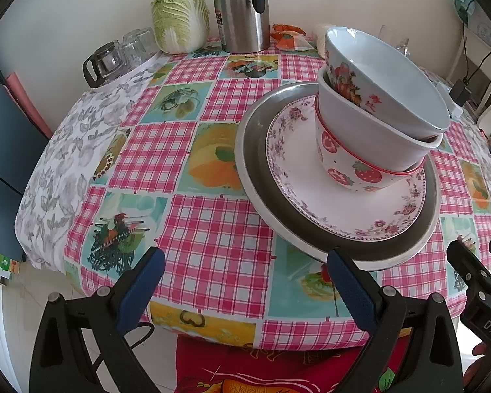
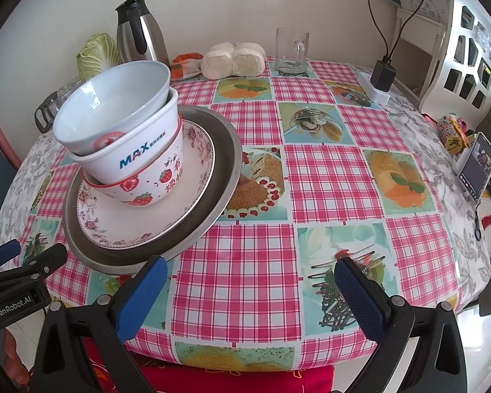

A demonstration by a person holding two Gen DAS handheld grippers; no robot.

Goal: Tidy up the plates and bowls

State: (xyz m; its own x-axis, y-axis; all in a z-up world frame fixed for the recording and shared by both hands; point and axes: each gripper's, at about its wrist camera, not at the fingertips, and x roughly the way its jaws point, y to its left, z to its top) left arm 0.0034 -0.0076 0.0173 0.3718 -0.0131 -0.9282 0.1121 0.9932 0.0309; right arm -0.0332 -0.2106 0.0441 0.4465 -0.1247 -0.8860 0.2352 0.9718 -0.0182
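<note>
A stack stands on the checked tablecloth. At the bottom lies a metal plate [image 1: 255, 150] [image 2: 222, 150]. On it rests a floral plate [image 1: 314, 196] [image 2: 114, 222], then a strawberry bowl [image 1: 347, 170] [image 2: 154, 183], a white MAX bowl [image 1: 376, 137] [image 2: 137, 157] and a tilted pale blue bowl [image 1: 396, 78] [image 2: 121, 104] on top. My left gripper [image 1: 245, 276] is open near the table's front edge, just left of the stack. My right gripper [image 2: 250, 281] is open too, to the right of the stack, holding nothing.
At the back stand a steel thermos [image 1: 242, 9] [image 2: 140, 36], a cabbage [image 1: 180, 16], glasses [image 1: 124, 52], steamed buns [image 2: 232, 59] and a glass mug [image 2: 291, 50]. A charger [image 2: 381, 77] and a phone [image 2: 478, 167] lie on the right. A red cushion [image 1: 278, 370] sits below the table edge.
</note>
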